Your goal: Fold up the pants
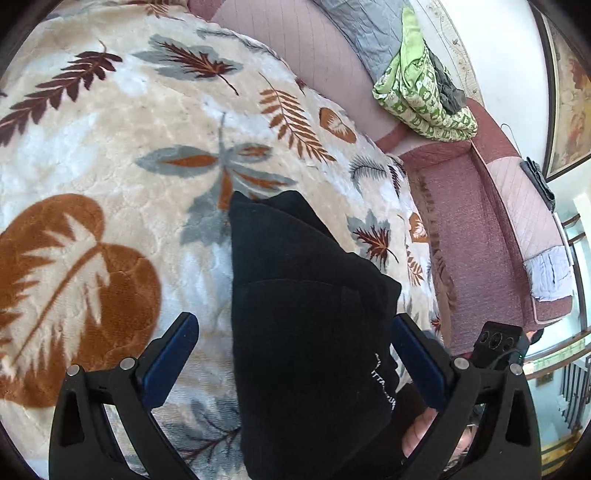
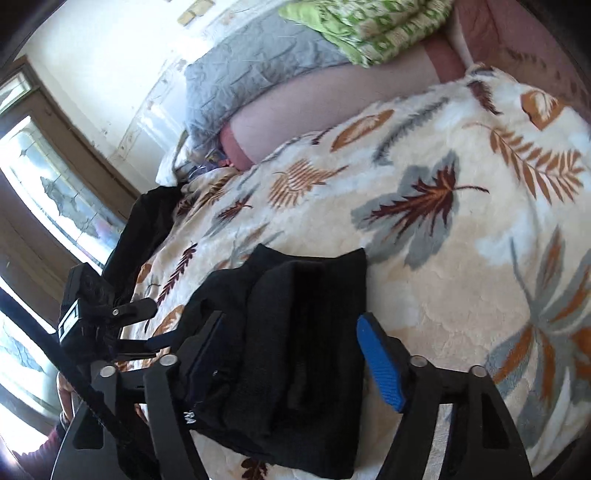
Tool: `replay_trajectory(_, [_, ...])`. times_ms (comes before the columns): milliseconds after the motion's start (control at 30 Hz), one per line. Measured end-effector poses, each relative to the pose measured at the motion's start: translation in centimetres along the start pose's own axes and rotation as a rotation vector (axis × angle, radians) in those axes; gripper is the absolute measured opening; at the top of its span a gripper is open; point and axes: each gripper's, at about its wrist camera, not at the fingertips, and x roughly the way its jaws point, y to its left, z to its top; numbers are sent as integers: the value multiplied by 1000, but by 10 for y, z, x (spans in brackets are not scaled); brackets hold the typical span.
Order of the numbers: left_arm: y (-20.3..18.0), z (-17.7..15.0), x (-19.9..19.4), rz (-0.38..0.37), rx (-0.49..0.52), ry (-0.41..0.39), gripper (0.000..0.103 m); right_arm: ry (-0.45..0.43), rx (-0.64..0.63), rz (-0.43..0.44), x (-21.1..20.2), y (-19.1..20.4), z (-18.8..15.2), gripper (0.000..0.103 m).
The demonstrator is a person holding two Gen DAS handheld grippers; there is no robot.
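Observation:
The black pants (image 1: 306, 325) lie folded into a compact bundle on the leaf-patterned blanket (image 1: 110, 166). My left gripper (image 1: 291, 350) is open, its blue pads on either side of the bundle, not pressing it. In the right wrist view the same pants (image 2: 295, 354) lie between the wide-open jaws of my right gripper (image 2: 291, 350). The blue right pad (image 2: 380, 365) stands clear of the cloth; the left pad (image 2: 207, 350) lies against the bundle's side. The other gripper (image 2: 99, 317) shows at the left, and more black cloth (image 2: 147, 218) trails toward the bed's edge.
A pink quilted bedcover (image 1: 321, 55) and a grey quilt (image 1: 365, 33) lie behind the blanket. A green patterned cloth pile (image 1: 421, 99) sits on the maroon sofa (image 1: 480, 229). A window (image 2: 48, 192) is at the left in the right wrist view.

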Motion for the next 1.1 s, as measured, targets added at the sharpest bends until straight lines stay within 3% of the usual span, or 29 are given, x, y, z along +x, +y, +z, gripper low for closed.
replay_trajectory(100, [-1,-2,4,35,-9,-5,103,95,-37,18,23,9,0,55])
replay_trajectory(133, [-2,-3,5,36,-8,-2,103,140,-28,26,36,9,-1,43])
replay_trajectory(200, [-6,-6,5,40,6,0,103,143,-4,41,42,6,-1,31])
replay_trajectory(233, [-8,-6,6,46,18,1,103,133,16,70,39,4,0,12])
replay_trajectory(367, [-11,-2,12,45,30,30,103,75,56,100,14,-3,8,8])
replay_trajectory(500, [-21,-2,24,53,62,53,103,49,66,33,-3,-18,10,8])
replay_trajectory(633, [-32,-11,51,218,171,71,102,101,98,-17,9,-37,3,8])
replay_trajectory(767, [-42,-23,60,299,297,5,102,111,51,-67,20,-33,-1,13])
replay_trajectory(900, [-31,-16,51,236,267,11,95,117,78,-53,18,-44,-1,25])
replay_trajectory(967, [-24,-11,43,188,233,35,89,96,152,-18,8,-56,0,52])
replay_trajectory(1000, [-19,-8,39,153,210,51,89,79,180,-11,2,-62,-1,58])
replay_trajectory(1100, [-11,0,38,44,141,86,89,81,240,43,-5,-75,-5,62])
